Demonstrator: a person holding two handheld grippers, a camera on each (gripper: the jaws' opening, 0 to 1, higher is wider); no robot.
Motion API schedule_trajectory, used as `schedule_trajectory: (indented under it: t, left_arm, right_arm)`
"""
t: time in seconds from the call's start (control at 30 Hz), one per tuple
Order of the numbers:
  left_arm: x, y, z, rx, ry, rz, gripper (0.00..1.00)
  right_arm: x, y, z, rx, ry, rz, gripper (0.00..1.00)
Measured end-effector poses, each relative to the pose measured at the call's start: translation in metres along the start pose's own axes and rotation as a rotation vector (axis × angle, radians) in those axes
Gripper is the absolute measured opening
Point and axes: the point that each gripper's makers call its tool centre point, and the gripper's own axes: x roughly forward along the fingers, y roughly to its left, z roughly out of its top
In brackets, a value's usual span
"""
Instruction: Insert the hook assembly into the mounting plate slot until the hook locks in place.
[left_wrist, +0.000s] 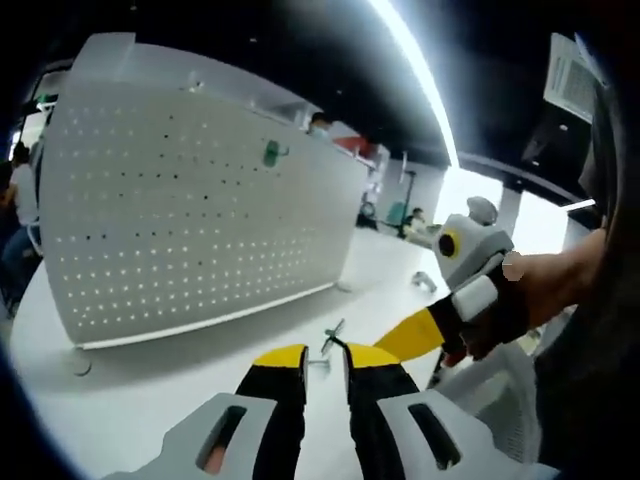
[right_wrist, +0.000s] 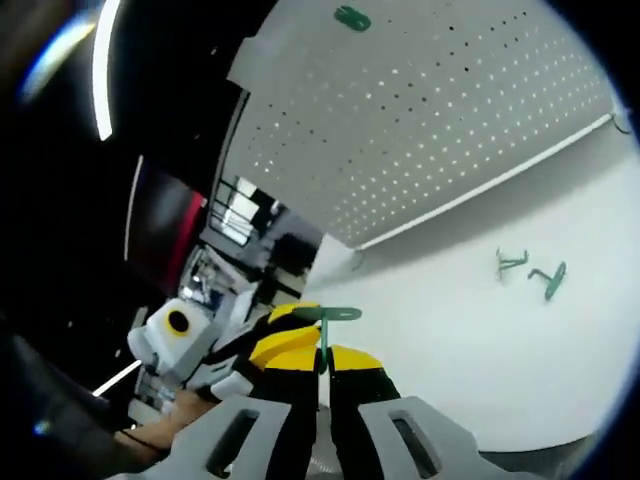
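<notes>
A white pegboard plate (left_wrist: 190, 220) stands upright on the table with one green hook (left_wrist: 272, 153) hung high on it; the plate (right_wrist: 450, 120) and that hook (right_wrist: 352, 17) also show in the right gripper view. My right gripper (right_wrist: 322, 352) is shut on a green hook (right_wrist: 328, 322), whose flat head sticks up above the jaws. In the left gripper view the same hook (left_wrist: 330, 345) sits just ahead of my left gripper (left_wrist: 325, 358). Its jaws stand a narrow gap apart, and whether they grip the hook is hidden. The right gripper (left_wrist: 440, 325) reaches in from the right, in a person's hand.
Two spare green hooks (right_wrist: 512, 262) (right_wrist: 550, 280) lie on the white table (right_wrist: 480, 350) in front of the plate's lower edge. The left gripper (right_wrist: 180, 330) comes in from the left of the right gripper view. People and shelving stand far behind.
</notes>
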Motion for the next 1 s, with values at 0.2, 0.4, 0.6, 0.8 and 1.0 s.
schedule_trajectory:
  t: [0.2, 0.4, 0.6, 0.8, 1.0]
  left_arm:
    - [0.001, -0.001, 0.001, 0.005, -0.008, -0.005, 0.07]
    - [0.001, -0.003, 0.002, 0.022, -0.017, -0.017, 0.06]
    - [-0.001, -0.006, 0.004, 0.04, -0.026, -0.037, 0.08]
    - [0.0, -0.01, 0.009, 0.062, -0.041, -0.068, 0.15]
    - [0.002, -0.02, 0.005, 0.156, 0.0, -0.101, 0.13]
  right_arm:
    - [0.0, 0.002, -0.001, 0.032, 0.001, 0.016, 0.0]
    - [0.002, 0.003, -0.004, 0.095, 0.016, 0.045, 0.0]
    - [0.002, 0.004, -0.006, 0.106, 0.042, 0.06, 0.0]
    - [-0.001, 0.004, -0.008, 0.101, 0.073, 0.069, 0.0]
    - [-0.004, 0.001, -0.009, 0.061, 0.109, 0.054, 0.0]
